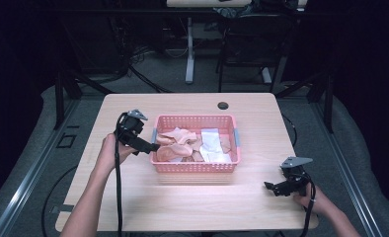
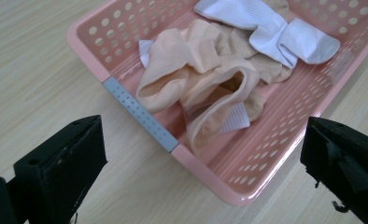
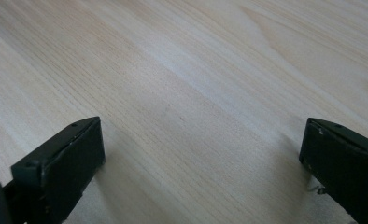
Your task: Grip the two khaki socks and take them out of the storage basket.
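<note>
A pink perforated basket [image 1: 195, 166] stands mid-table and holds peach socks [image 1: 175, 139] on its left and white socks [image 1: 211, 143] on its right. My left gripper [image 1: 150, 147] hovers at the basket's left end, open, its jaws wide apart. In the left gripper view the peach socks [image 2: 201, 74] and a white sock [image 2: 266, 32] lie in the basket [image 2: 126, 42], whose grey handle strip [image 2: 140, 114] sits between my jaws. My right gripper [image 1: 271, 187] stays low over bare wood at the table's front right, open, with nothing between its jaws.
The wooden table [image 1: 133, 197] has a dark cable hole [image 1: 223, 105] near its far edge. Cables trail from both grippers off the front edge. Beyond the table stand dark frame legs and another desk's white leg [image 1: 189, 59].
</note>
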